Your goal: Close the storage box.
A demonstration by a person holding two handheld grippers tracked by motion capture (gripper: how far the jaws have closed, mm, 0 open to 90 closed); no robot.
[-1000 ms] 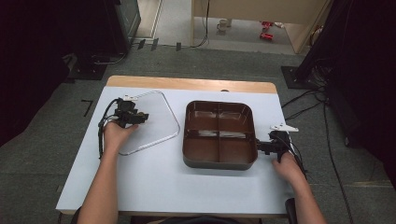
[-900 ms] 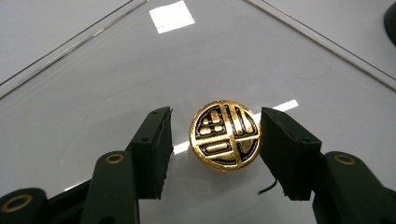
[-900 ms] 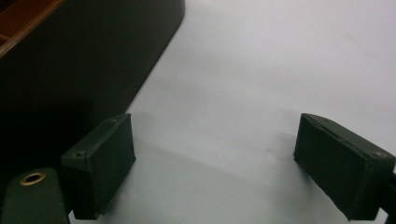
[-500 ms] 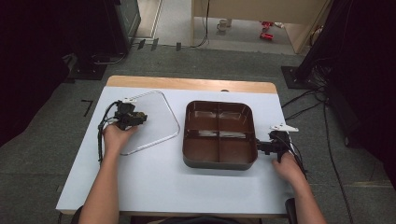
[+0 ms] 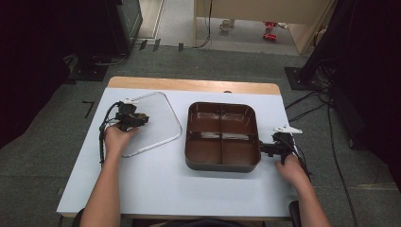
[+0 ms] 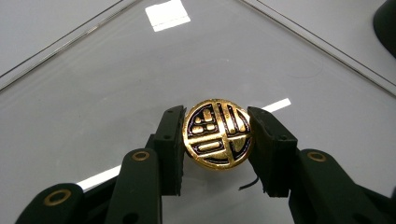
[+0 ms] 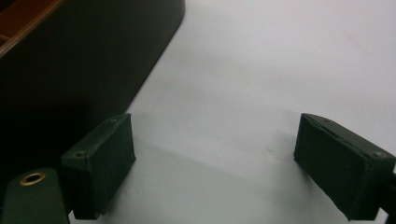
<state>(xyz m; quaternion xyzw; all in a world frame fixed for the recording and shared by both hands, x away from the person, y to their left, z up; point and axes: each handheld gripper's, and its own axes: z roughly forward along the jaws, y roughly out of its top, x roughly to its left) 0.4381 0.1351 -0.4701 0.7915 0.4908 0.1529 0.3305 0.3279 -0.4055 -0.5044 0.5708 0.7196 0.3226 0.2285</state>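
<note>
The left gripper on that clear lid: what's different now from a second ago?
The left gripper has just been closing its jaws and now clamps the lid's round gold knob. The clear lid hasn't shifted on the table. The brown tray, the hands and the open right gripper beside it look unchanged.

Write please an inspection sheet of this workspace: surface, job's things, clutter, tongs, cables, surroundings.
Surface: white table, wooden strip along the far edge.
Job's things: clear lid flat on the left, gold knob at its middle; brown four-compartment tray beside it, compartments look empty.
Clutter: nothing seen.
Tongs: left tongs shut on the gold knob, having just been closing; right tongs open, beside the tray's wall.
Cables: black cable from the left tongs.
Surroundings: grey floor, dark equipment, cords.
</note>
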